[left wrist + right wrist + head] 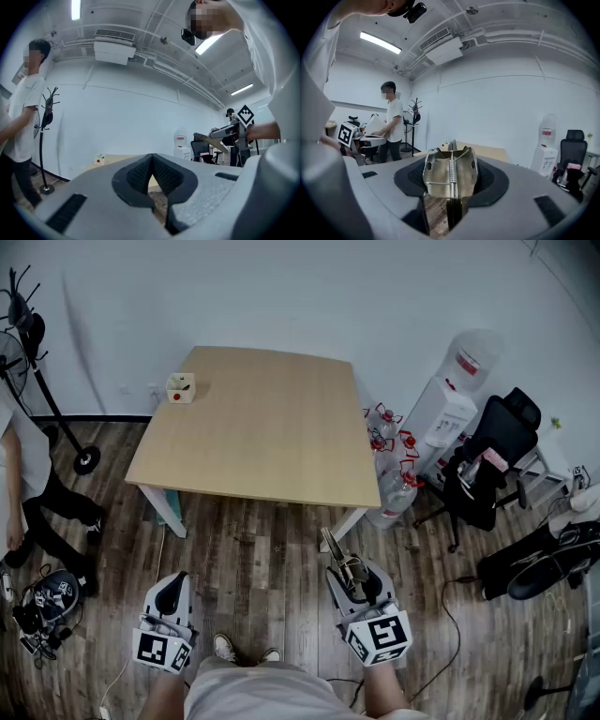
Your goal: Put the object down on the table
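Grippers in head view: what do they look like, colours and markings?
Both the left gripper and right gripper have light grey moulded bodies with black ribbed pads inside the jaws. Each carries a white cube with black square markers.

Silvery metal spring clamp (450, 176) in the right gripper (351, 579), short of the table (272, 427).
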The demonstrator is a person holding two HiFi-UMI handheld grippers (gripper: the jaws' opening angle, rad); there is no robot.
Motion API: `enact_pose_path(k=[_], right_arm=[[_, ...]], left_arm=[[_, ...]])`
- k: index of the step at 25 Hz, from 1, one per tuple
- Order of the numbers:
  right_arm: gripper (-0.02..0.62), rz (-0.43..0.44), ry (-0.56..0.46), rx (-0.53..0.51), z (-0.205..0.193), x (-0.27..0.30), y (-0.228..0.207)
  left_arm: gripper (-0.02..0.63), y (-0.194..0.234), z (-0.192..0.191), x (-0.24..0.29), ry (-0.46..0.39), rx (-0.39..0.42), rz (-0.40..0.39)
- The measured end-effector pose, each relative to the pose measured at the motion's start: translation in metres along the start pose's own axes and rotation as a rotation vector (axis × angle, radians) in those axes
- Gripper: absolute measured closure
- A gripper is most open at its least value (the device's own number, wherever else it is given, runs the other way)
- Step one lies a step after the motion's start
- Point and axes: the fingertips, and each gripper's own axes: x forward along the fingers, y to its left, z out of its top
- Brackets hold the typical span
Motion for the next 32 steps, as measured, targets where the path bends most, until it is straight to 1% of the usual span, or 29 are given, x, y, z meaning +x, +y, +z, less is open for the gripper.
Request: enact_pose_path(k=[7, 11, 16, 21, 26, 29, 32], right_arm=[[0.388, -0.022, -0.015, 0.002, 0.008, 0.004, 0.001], [0.388, -0.025, -0.025, 0.002, 0.010, 0.008, 0.005], [0.388, 0.015, -0.051, 0.026, 0.012, 0.007, 0.004], [0.388, 0.061, -0.069, 0.048, 0.004, 0.011, 0.000], [0.387, 0.092, -0.053, 0.062, -0.004, 0.030, 0.002], [0.387, 0.099, -0.043, 0.052, -0.006, 0.056, -0.004], [0.387, 0.096, -0.025, 0.047, -0.006, 0.094, -0.011]], left_arm=[[0.601, 0.010, 0.011, 0.003, -0.017, 0.013, -0.018], [0.601, 0.013, 0.011, 0.001, -0.018, 0.012, -0.022], [0.601, 0.005, 0.012, 0.009, -0.013, 0.020, -0.028], [0.601, -0.011, 0.005, 0.014, -0.004, 0.026, -0.024], [0.601, -0.005, -0.009, 0.025, 0.020, 0.014, -0.018], [0.601, 0.009, -0.021, 0.050, 0.022, -0.001, -0.024], [0.601, 0.030, -0.030, 0.084, 0.024, -0.009, -0.042]])
